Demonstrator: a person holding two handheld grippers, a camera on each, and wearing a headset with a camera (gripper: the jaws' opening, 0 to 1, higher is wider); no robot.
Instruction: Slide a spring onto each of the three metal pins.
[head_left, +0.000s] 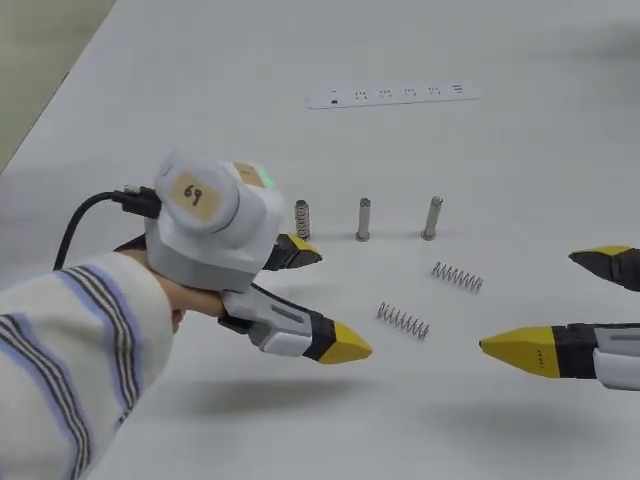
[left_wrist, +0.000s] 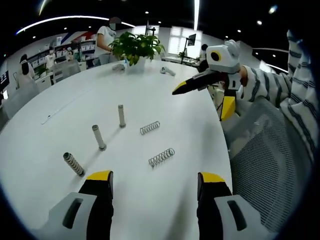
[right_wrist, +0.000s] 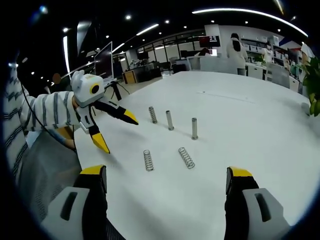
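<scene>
While one fitted spring (head_left: 302, 222) rings the left pin (head_left: 301, 205) beside the middle pin (head_left: 364, 219), the left gripper (head_left: 328, 300) and right gripper (head_left: 530, 300) hover either side in front of the middle pin, jaws spread and empty, seemingly poised for the next pick. A near spring (head_left: 403, 320) and a far spring (head_left: 457, 276) lie loose on the table (head_left: 420, 420) in front of that pin, which stands bare like the right pin (head_left: 432, 217)

Striped sleeve (head_left: 70, 335), white table (head_left: 200, 70), yellow-tipped left claw (head_left: 338, 303).
</scene>
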